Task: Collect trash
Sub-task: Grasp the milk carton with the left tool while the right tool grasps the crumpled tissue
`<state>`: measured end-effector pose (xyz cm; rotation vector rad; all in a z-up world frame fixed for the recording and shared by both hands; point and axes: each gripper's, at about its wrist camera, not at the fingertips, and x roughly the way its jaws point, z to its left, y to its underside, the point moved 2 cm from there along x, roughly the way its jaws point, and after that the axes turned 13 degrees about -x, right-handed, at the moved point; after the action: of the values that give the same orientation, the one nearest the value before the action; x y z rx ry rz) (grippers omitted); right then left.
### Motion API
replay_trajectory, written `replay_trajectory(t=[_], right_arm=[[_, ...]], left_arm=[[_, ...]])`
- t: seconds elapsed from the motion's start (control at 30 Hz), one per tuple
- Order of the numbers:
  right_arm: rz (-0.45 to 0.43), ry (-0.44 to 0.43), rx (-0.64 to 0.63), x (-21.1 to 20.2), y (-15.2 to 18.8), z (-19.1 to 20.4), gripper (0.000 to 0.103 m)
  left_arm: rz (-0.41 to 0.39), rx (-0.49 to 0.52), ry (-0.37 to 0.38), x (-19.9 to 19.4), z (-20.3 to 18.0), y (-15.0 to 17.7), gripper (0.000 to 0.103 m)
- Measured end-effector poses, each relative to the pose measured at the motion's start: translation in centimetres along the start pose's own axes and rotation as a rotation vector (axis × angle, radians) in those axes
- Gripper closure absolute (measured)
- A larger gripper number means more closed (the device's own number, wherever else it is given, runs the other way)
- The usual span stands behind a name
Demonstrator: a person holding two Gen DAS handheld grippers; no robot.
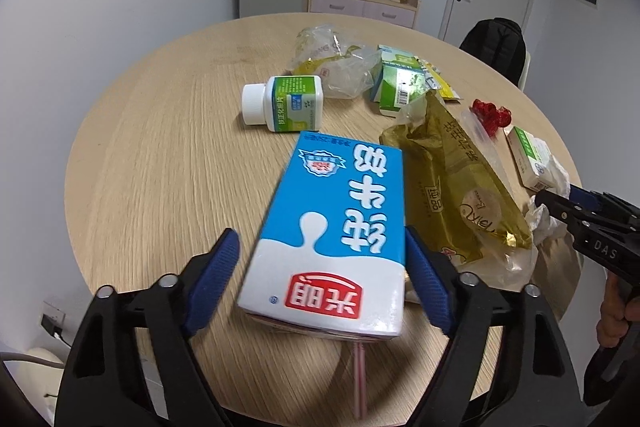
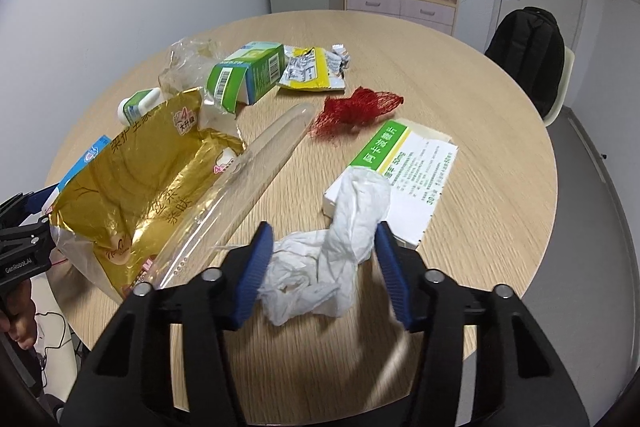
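My left fingers (image 1: 322,269) straddle the near end of the milk carton (image 1: 336,227), which lies flat on the surface (image 1: 160,167) with a straw (image 1: 360,379) poking out toward me; the right-hand pad looks to be against the carton's side, the left-hand pad stands clear of it, so spread, no squeeze yet. My right fingers (image 2: 322,273) sit either side of the crumpled tissue (image 2: 332,267); one pad brushes its edge, the other is just shy, so spread as well, nothing pinched. Tissue lies on the surface with its far end draped onto the flat medicine box (image 2: 404,163). Between my two hands: the gold foil bag (image 2: 132,195), lying open, a clear plastic strip (image 2: 240,179) across it. Farther out: red netting (image 2: 356,109), a torn green box (image 2: 244,75), a yellow-and-silver wrapper (image 2: 312,71), clear plastic film (image 2: 188,63), and a white pill bottle (image 1: 282,103) on its side. No bin or bag for the rubbish shows in either view. My read: collection has barely begun. Nothing is lifted, every piece I can see is scattered on the surface; carton and tissue look like the first two picks, all else remains.
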<state>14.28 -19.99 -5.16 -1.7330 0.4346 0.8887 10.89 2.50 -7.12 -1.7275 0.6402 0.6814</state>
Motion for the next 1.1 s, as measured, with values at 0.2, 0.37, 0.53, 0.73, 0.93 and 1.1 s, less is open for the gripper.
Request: replay_trajectory(t=[0.2, 0.37, 0.53, 0.73, 0.93, 1.1], right_arm=[[0.019, -0.01, 0.001, 0.4, 0.2, 0.2, 0.07], [0.031, -0.021, 0.005, 0.7, 0.5, 0.5, 0.08], [0.036, -0.023, -0.004, 0.7, 0.6, 1.0, 0.091], [0.032, -0.016, -0.005, 0.4, 0.7, 1.1, 0.093], [0.017, -0.006, 0.006, -0.6, 0.8, 1.1, 0.094], [-0.009, 0.005, 0.011, -2.2, 0.8, 1.2, 0.094]], left_arm=[[0.013, -0.001, 0.002, 0.1, -0.3, 0.2, 0.033], [0.014, -0.007, -0.004, 0.2, -0.4, 0.2, 0.034], [0.011, -0.004, -0.012, 0.2, -0.4, 0.4, 0.035], [0.008, -0.012, -0.016, -0.1, -0.4, 0.6, 0.036], [-0.009, -0.023, -0.01, -1.0, -0.4, 0.7, 0.036], [-0.034, -0.028, -0.005, -2.5, -0.4, 0.9, 0.037]])
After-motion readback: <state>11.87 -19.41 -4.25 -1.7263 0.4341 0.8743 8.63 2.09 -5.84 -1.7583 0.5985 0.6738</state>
